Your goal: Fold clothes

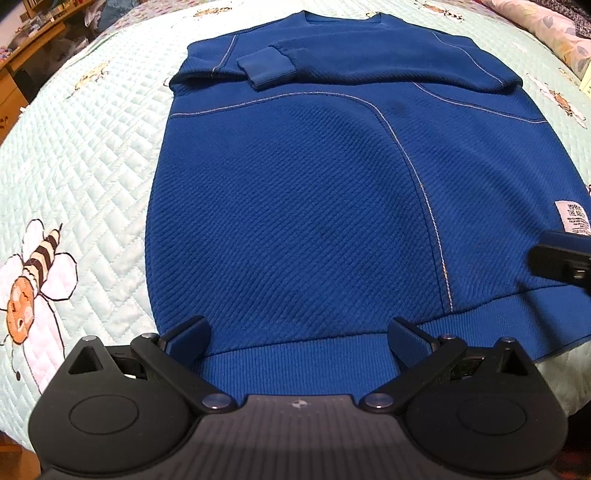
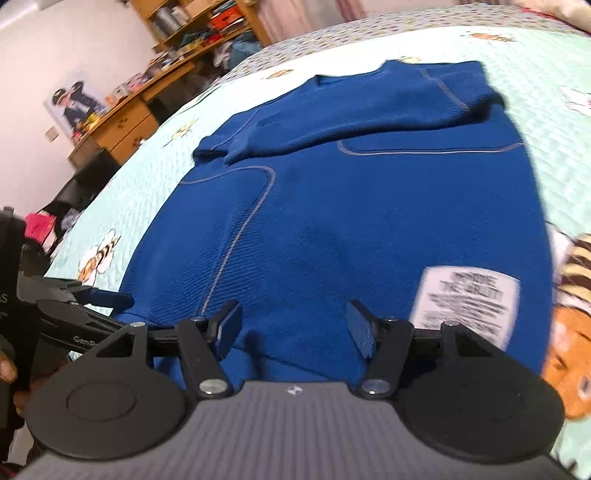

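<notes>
A blue sweater (image 1: 295, 192) lies flat on the bed, its neck at the far end and both sleeves folded across the chest, one ribbed cuff (image 1: 266, 70) on top. My left gripper (image 1: 299, 339) stands open just over the near-left part of the ribbed hem (image 1: 295, 362), touching nothing. The right gripper (image 2: 294, 325) is open too, hovering above the hem near the sweater's white label (image 2: 465, 306), with only fabric below its jaws. Each gripper shows in the other's view: the right one (image 1: 561, 258) at the right edge, the left one (image 2: 92, 306) at the left edge.
The sweater rests on a pale green quilt (image 1: 92, 166) with stitched bees (image 1: 33, 280). A pillow (image 1: 535, 22) lies at the far right. Beyond the bed's left side stand a wooden desk (image 2: 122, 125) and cluttered shelves (image 2: 192, 22). A person's hand (image 2: 7, 369) holds the left gripper.
</notes>
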The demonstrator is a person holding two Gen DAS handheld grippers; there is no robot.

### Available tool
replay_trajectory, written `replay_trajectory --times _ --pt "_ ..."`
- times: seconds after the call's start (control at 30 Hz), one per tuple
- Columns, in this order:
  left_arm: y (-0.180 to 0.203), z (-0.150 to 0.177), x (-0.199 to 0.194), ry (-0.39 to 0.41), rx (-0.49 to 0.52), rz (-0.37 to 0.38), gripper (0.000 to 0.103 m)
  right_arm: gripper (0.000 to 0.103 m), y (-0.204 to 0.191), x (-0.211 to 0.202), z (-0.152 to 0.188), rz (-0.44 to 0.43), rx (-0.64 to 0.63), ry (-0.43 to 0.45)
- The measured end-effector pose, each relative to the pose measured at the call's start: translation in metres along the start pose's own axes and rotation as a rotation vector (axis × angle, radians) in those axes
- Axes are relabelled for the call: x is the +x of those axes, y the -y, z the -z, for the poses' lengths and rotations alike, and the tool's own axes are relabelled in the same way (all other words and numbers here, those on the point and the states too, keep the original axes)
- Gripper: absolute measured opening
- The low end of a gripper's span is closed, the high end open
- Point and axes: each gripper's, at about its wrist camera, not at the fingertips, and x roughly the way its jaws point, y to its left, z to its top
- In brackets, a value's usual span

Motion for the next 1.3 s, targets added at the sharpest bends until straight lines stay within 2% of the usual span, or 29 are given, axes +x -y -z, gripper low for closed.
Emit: replay_trajectory --times 0.13,0.17,0.23,0.3,0.37,0.43,0.47,0.53,0.6,0.67,0.83,1.07,1.17,1.3 --pt "0.002 0.002 -0.002 0.009 -0.003 -0.020 0.103 0.072 0.006 -0.017 0.010 -0.017 0.029 0.047" --pt "0.003 0.003 -0.002 0.012 -0.004 -0.023 0.103 0.076 0.009 -0.015 0.013 -0.020 0.033 0.034" --pt "0.004 0.005 -0.005 0.020 -0.008 -0.025 0.103 0.075 0.015 -0.009 0.020 -0.017 0.030 -0.004" --pt "-0.004 0.006 -0.012 0.038 -0.033 0.019 0.102 0.075 0.014 -0.017 0.019 -0.024 0.033 0.000" --pt "-0.022 0.009 -0.025 0.096 -0.109 0.118 0.102 0.075 0.014 -0.030 0.018 -0.042 0.042 0.025" --pt "-0.047 0.017 -0.042 0.176 -0.209 0.211 0.102 0.075 0.024 -0.051 0.016 -0.070 0.094 0.088" --pt "-0.059 0.021 -0.048 0.203 -0.248 0.221 0.102 0.076 0.033 -0.061 0.016 -0.081 0.135 0.114" --pt "-0.081 0.027 -0.051 0.225 -0.309 0.194 0.102 0.076 0.056 -0.080 0.018 -0.101 0.248 0.161" --pt "-0.099 0.033 -0.046 0.196 -0.352 0.178 0.102 0.077 0.079 -0.096 0.026 -0.111 0.349 0.202" --pt "-0.112 0.040 -0.041 0.175 -0.394 0.195 0.102 0.078 0.096 -0.106 0.034 -0.106 0.415 0.224" --pt "-0.126 0.044 -0.034 0.173 -0.456 0.239 0.102 0.081 0.115 -0.104 0.056 -0.171 0.526 0.203" --pt "-0.131 0.041 -0.023 0.152 -0.489 0.238 0.102 0.083 0.123 -0.089 0.064 -0.185 0.580 0.155" --pt "-0.126 0.041 -0.022 0.146 -0.459 0.219 0.102 0.084 0.128 -0.086 0.068 -0.202 0.617 0.149" --pt "-0.126 0.037 -0.021 0.126 -0.439 0.242 0.102 0.088 0.130 -0.081 0.066 -0.224 0.614 0.131"
